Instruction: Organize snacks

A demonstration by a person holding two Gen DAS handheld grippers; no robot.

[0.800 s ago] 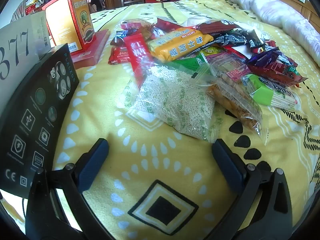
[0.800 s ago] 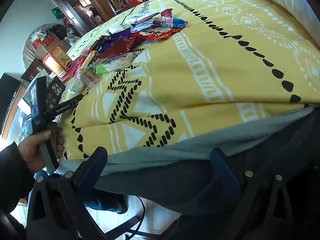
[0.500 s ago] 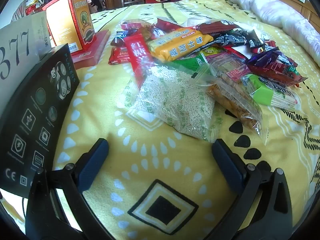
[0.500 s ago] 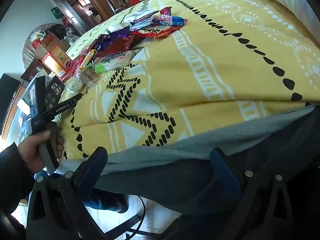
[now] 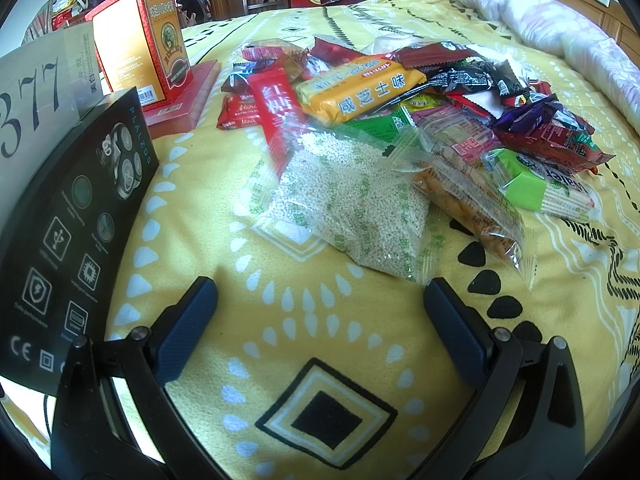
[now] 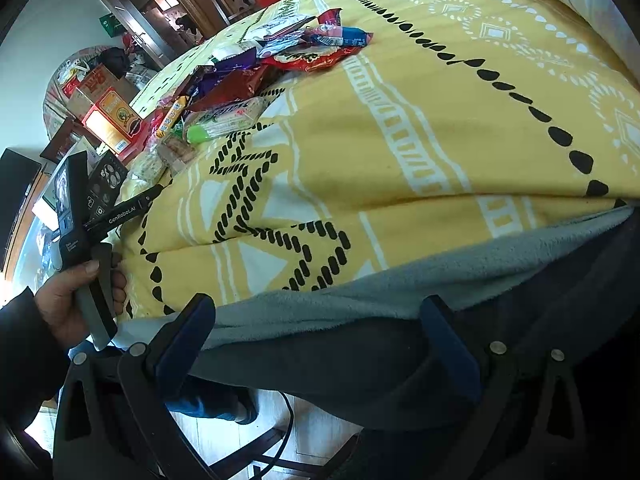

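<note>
A heap of wrapped snacks lies on a yellow patterned bedspread (image 5: 320,340). Nearest is a clear bag of white puffed grains (image 5: 344,200), with a clear pack of orange sticks (image 5: 468,204) and a green wafer pack (image 5: 544,190) to its right. Behind them sit a yellow cheese biscuit pack (image 5: 360,90) and a red brown-sugar bar (image 5: 276,104). My left gripper (image 5: 320,304) hangs open just short of the grain bag, holding nothing. My right gripper (image 6: 316,328) is open over the bed's near edge, far from the snack pile (image 6: 256,80).
A black shaver box (image 5: 68,232) stands at the left, a white "377" card (image 5: 32,112) behind it. A red-orange carton (image 5: 144,36) stands on a flat red box (image 5: 184,100). A folded quilt (image 5: 560,40) lies back right. A hand (image 6: 68,300) holds the other gripper.
The left view is unchanged. In the right view the scene has drifted slightly, the snack pile sitting a little further right and lower.
</note>
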